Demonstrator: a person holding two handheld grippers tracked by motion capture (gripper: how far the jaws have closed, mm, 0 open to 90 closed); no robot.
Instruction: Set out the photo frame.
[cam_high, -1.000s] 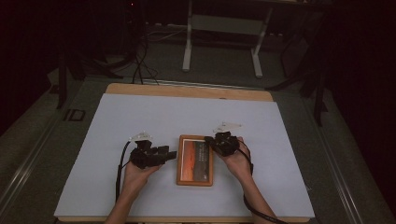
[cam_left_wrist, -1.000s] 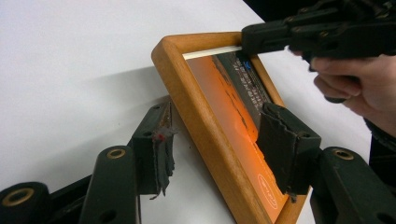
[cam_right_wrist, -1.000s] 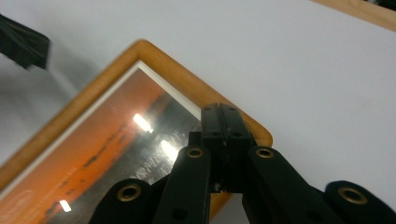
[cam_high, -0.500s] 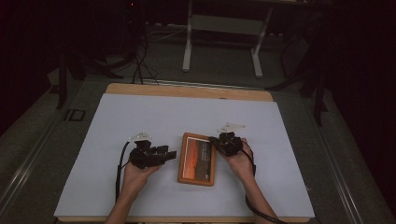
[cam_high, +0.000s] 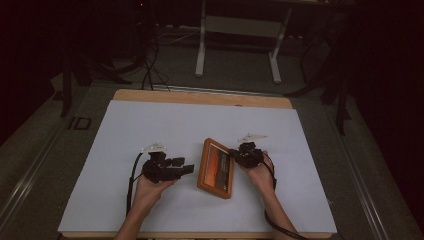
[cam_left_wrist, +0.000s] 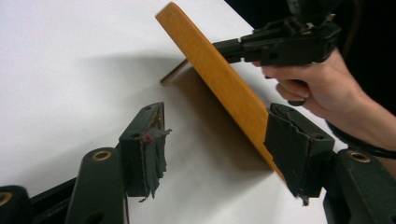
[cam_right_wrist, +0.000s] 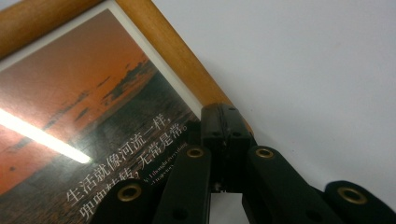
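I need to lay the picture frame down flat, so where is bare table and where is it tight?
The white table is bare across its far half and down both outer sides. It is crowded near the front middle, where the picture frame stands tilted between the left hand-held gripper and the right hand-held gripper.

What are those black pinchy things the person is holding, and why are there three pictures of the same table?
They are hand-held claws, one in each hand. One picture comes from a camera above the white table top; the other two come from little cameras riding on each claw. On the table is a wooden-framed picture of an orange sunset. The right claw is pinched shut on the frame's edge and tips it up, so one side is lifted off the table. The left claw has just been opening its jaws; its black pads sit either side of the frame's edge without squeezing it. From the left claw's camera you can see the frame's plain wooden back.
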